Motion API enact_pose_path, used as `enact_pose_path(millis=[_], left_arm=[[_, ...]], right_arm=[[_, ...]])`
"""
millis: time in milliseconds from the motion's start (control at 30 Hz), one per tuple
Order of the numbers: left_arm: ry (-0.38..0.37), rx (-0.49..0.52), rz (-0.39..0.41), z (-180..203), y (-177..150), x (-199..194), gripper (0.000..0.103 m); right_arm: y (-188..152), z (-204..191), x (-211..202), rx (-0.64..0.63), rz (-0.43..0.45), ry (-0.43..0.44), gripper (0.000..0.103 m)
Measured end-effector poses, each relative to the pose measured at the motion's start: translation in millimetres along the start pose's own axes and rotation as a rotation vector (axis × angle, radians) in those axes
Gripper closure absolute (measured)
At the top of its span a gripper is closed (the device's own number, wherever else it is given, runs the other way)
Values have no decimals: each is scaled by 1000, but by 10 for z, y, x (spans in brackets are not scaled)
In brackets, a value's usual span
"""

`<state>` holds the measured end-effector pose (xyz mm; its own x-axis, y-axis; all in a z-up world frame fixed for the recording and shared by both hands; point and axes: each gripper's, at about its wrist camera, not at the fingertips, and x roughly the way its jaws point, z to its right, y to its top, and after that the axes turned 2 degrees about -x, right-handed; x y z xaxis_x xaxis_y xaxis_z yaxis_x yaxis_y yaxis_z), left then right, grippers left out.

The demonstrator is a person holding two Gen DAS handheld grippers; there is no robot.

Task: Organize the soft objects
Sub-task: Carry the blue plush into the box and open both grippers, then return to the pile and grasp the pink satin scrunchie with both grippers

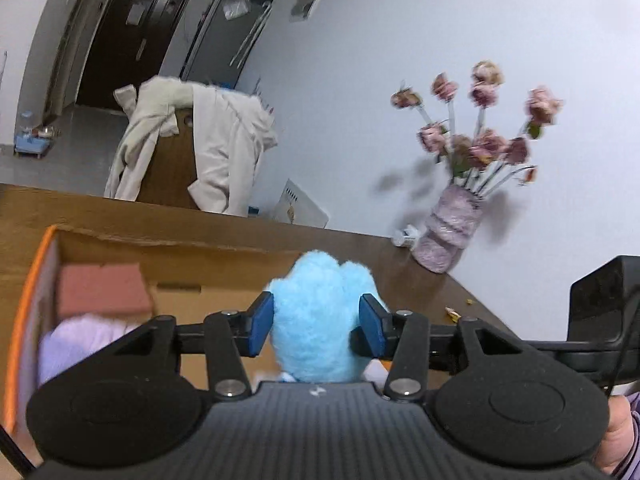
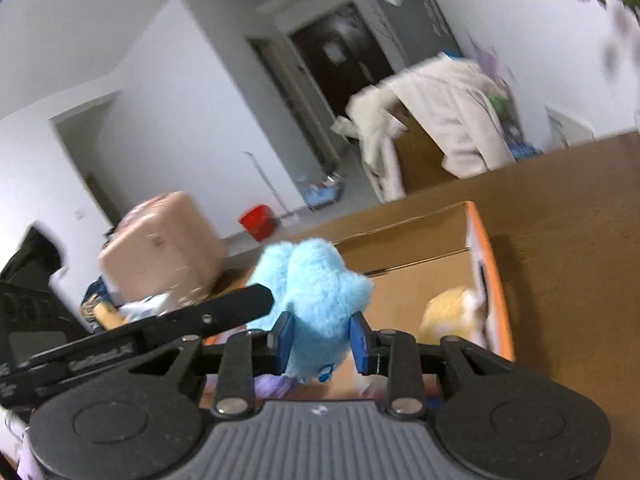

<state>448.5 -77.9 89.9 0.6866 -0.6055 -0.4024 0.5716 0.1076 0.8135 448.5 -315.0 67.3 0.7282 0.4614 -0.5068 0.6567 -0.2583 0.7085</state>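
1. Two sets of tongs each clench a fluffy part of a blue plush toy; no earlier moment is on hand to compare with.
2. Left wrist view: the left tongs (image 1: pixel 316 322) press their blue pads (image 1: pixel 259 324) into both sides of the blue plush toy (image 1: pixel 322 320), which sits dead centre, raised above the cardboard box (image 1: pixel 160 256).
3. The box lies open at about 9 o'clock from the toy, resting on the brown worktop (image 1: pixel 400 264). Inside it, a pink block (image 1: pixel 100 290) sits above a lilac soft thing (image 1: pixel 76 344), both against the orange-edged left wall.
4. At 2 o'clock from the toy a mottled pink vase (image 1: pixel 450 232) of faded roses (image 1: pixel 486 120) stands on the worktop near the white wall. At 11 o'clock, beyond the worktop, a pale coat (image 1: pixel 200 148) is draped over a brown piece of furniture.
5. A hand (image 1: pixel 618 440) shows at the lower right edge.
6. Right wrist view: the right tongs (image 2: pixel 322 338) squeeze another lobe of the same toy (image 2: pixel 312 284), pads sunk into the fur.
7. The box (image 2: pixel 420 280) lies at 3 o'clock from the toy, with a yellow soft thing (image 2: pixel 452 312) in its right end by the orange rim.
8. At 9 o'clock a black arm of the other tool (image 2: pixel 224 308) crosses just beside the toy. Farther off at 10 o'clock are a tan carton (image 2: pixel 160 244) and a red bucket (image 2: pixel 258 220) on the floor; this view is blurred.
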Motion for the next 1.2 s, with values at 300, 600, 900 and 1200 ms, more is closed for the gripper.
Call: enact_pose_path(millis=[300,600,900,1200], left_arm=[[-5,-93,-170,-366,322,1252,58],[89,-79,-241,-603,184,1494,58],[211,73,-144,-303,324,667,50],[368,203,66,91,100,-782,17]], right_arm=[[492,569,994,57,-102,-166,78],[458,570,1036,1,-101,-251,79],[539,219,348,-99,-9,-253,54],[63,-515,-731,-401,188,-315,9]])
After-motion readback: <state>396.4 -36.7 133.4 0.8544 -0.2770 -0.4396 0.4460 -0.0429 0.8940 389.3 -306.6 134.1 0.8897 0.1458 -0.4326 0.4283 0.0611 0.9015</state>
